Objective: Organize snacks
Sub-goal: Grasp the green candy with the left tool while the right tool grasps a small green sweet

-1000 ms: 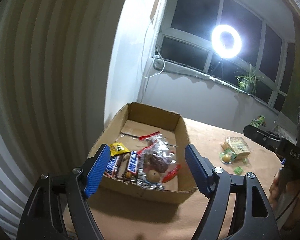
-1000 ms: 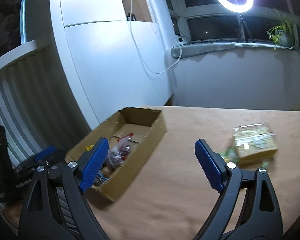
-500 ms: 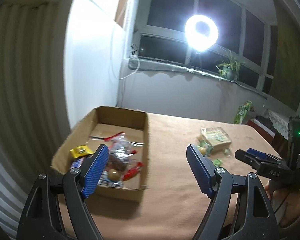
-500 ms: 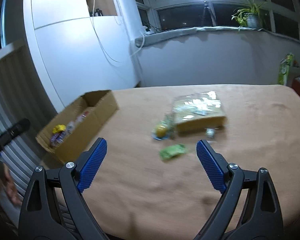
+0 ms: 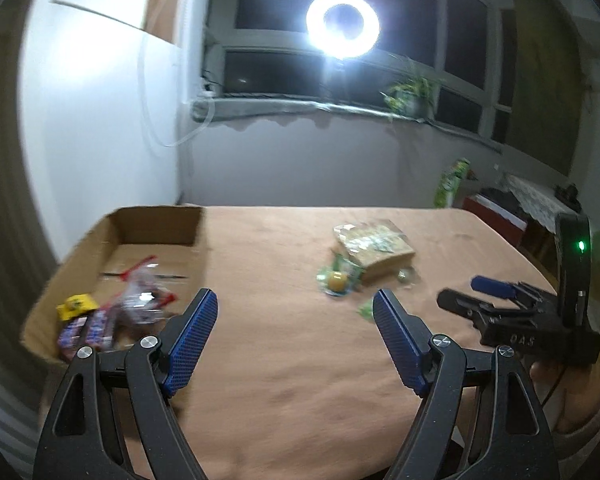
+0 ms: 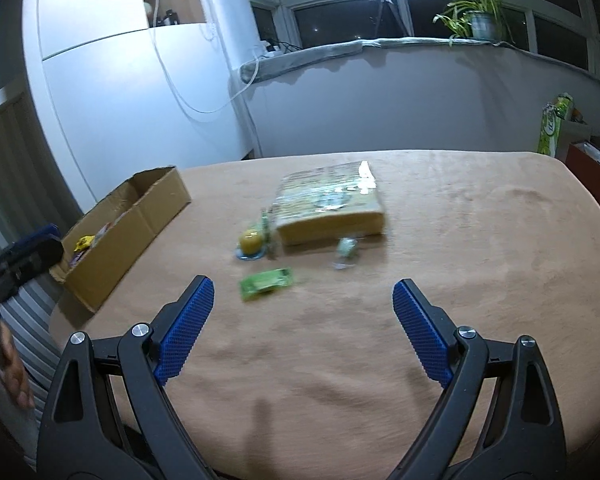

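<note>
Right gripper (image 6: 300, 320): jaws spread wide, holding nothing, above bare cloth at the near edge.
Left gripper (image 5: 294, 332): jaws released and empty, by the box's near right corner.
Box (image 6: 140, 216): open cardboard at 10 o'clock in the right view, already holding several wrapped bars and a clear bag.
Loose snacks: 4 lie mid-table at 12 o'clock, ahead of the right gripper: a green packet (image 6: 266, 283), a yellow sweet (image 6: 251, 242), a small wrapper (image 6: 346, 250) and a big pack (image 6: 332, 204).
Handling, packet: looks light, flat and crinkly, likely slippery; a pinch across its short sides should hold best.
Handling, pack: bulkier and probably heavier, film-wrapped; grip would suit a long edge, since the top may be too wide for the jaws.
Edges: the table (image 6: 480, 280) drops off at 3 o'clock and along the near side.
Room: open cloth lies between snacks and box, giving a free path toward 10 o'clock.
</note>
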`<state>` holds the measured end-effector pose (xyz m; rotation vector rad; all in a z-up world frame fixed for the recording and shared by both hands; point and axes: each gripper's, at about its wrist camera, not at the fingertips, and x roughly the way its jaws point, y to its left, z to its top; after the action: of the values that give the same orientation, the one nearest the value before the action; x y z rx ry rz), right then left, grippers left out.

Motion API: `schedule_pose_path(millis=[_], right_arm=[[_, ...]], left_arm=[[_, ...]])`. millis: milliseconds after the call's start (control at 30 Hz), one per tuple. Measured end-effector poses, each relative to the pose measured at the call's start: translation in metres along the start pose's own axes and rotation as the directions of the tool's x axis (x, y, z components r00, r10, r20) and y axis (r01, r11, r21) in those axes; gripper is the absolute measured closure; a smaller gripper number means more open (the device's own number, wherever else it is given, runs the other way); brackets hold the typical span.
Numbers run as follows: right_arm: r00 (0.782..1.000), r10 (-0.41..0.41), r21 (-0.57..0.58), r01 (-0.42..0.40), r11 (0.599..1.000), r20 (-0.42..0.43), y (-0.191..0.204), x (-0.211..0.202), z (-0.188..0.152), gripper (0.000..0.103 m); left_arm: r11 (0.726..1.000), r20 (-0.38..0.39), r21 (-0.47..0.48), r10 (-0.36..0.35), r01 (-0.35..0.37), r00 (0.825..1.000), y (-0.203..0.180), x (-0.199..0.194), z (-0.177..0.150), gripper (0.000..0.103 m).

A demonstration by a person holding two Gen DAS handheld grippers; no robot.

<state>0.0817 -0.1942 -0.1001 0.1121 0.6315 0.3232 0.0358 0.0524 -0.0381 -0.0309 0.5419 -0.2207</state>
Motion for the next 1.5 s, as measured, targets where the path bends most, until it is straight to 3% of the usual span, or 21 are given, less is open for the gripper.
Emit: schedule_pose_path(millis=[133, 267, 500, 533, 600, 667, 800, 933, 1000, 1200, 1500], right_arm=[[0.998, 0.000, -0.015, -0.001, 1.000, -0.067, -0.014, 0.019, 0.006, 0.010], [0.990, -0.030, -0.019, 0.028, 0.999, -0.136, -0.027, 0.046, 0.015, 0.011], [0.976, -0.024, -0.058, 0.011, 0.998, -0.217, -0.025, 0.087, 0.030, 0.025], [0.973, -0.026, -0.061, 0.012, 0.998, -0.231, -0.024, 0.094, 0.030, 0.032], [0.969, -0.025, -0.066, 0.009, 0.998, -0.246, -0.023, 0.103, 0.030, 0.040], [0.970, -0.038, -0.084, 0.018, 0.996, -0.239, -0.021, 0.108, 0.031, 0.040], [0.972, -0.029, -0.081, 0.011, 0.997, -0.232, -0.021, 0.110, 0.031, 0.042], [0.976, -0.024, -0.042, 0.016, 0.999, -0.218, -0.028, 0.108, 0.031, 0.073], [0.977, -0.009, -0.013, 0.007, 1.000, -0.213, -0.034, 0.106, 0.031, 0.083], [0.980, 0.042, 0.050, -0.034, 0.998, -0.193, -0.047, 0.101, 0.029, 0.085], [0.989, 0.045, 0.033, -0.041, 0.999, -0.138, -0.043, 0.082, 0.024, 0.086]], left_arm=[[0.994, -0.047, 0.086, -0.068, 0.072, 0.997, -0.020, 0.034, -0.007, 0.023], [0.976, -0.124, 0.149, -0.141, 0.158, 0.982, -0.036, 0.073, -0.014, 0.023], [0.928, -0.230, 0.252, -0.219, 0.275, 0.948, -0.061, 0.114, -0.008, 0.023], [0.922, -0.247, 0.257, -0.228, 0.291, 0.942, -0.063, 0.119, -0.007, 0.024], [0.911, -0.291, 0.246, -0.258, 0.332, 0.921, -0.064, 0.129, -0.009, 0.048], [0.908, -0.334, 0.237, -0.256, 0.344, 0.907, -0.065, 0.139, -0.013, 0.062], [0.901, -0.364, 0.213, -0.286, 0.378, 0.887, -0.065, 0.142, -0.015, 0.064], [0.886, -0.382, 0.245, -0.285, 0.394, 0.879, -0.074, 0.140, -0.019, 0.072], [0.884, -0.384, 0.238, -0.295, 0.402, 0.875, -0.075, 0.140, -0.020, 0.083], [0.895, -0.382, 0.158, -0.335, 0.418, 0.862, -0.061, 0.146, -0.016, 0.097], [0.899, -0.360, 0.144, -0.342, 0.414, 0.868, -0.058, 0.145, -0.014, 0.100]])
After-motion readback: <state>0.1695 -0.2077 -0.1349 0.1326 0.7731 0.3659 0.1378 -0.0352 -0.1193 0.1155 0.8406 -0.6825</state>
